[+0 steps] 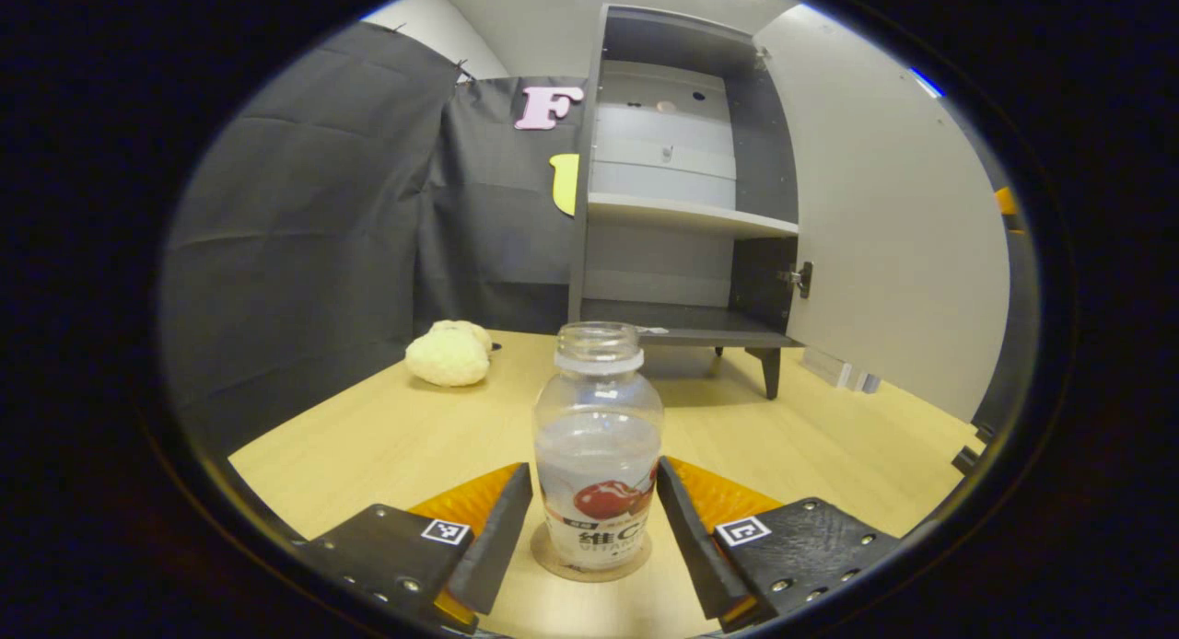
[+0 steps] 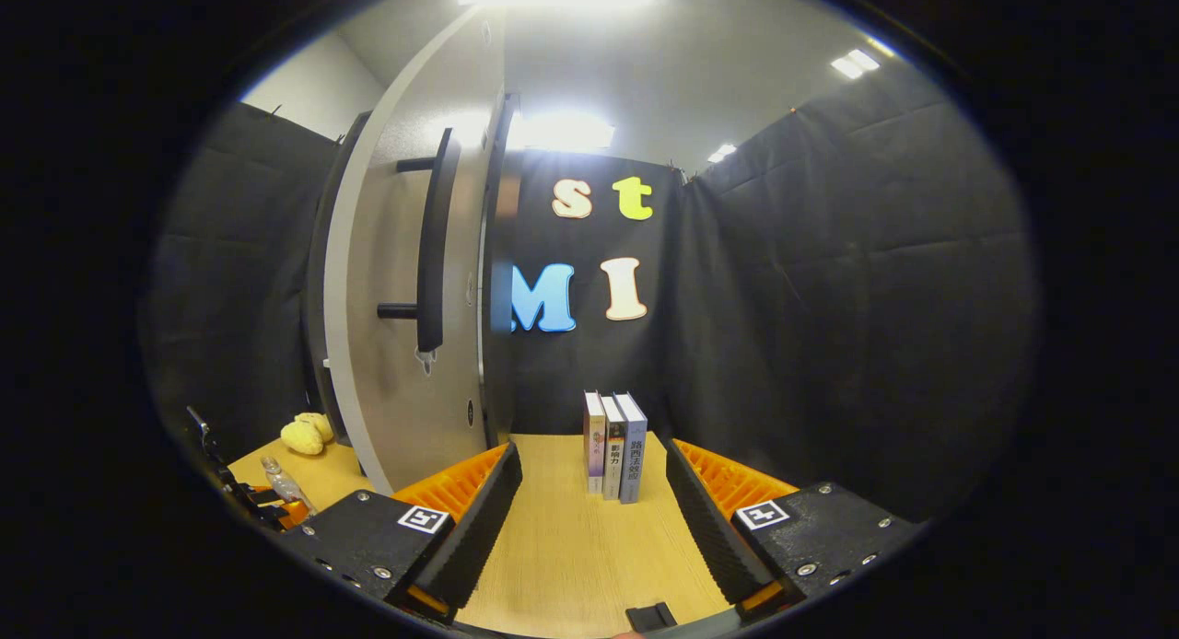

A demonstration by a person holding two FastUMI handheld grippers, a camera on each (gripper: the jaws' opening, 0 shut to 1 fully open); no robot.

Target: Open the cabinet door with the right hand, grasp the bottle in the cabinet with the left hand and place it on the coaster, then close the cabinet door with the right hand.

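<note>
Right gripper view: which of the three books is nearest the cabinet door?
The leftmost book of the upright row; the other two stand to its right, farther from the open cabinet door.

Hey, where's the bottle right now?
In the left gripper view the bottle stands upright on the coaster on the table, between the open left gripper's fingers, in front of the open cabinet.

We see the left gripper point(image 1: 594, 519) with jaws parted, straddling the bottle point(image 1: 597, 446) without contact. Right gripper point(image 2: 594, 519) jaws parted, right of the cabinet door point(image 2: 405, 344).
</note>
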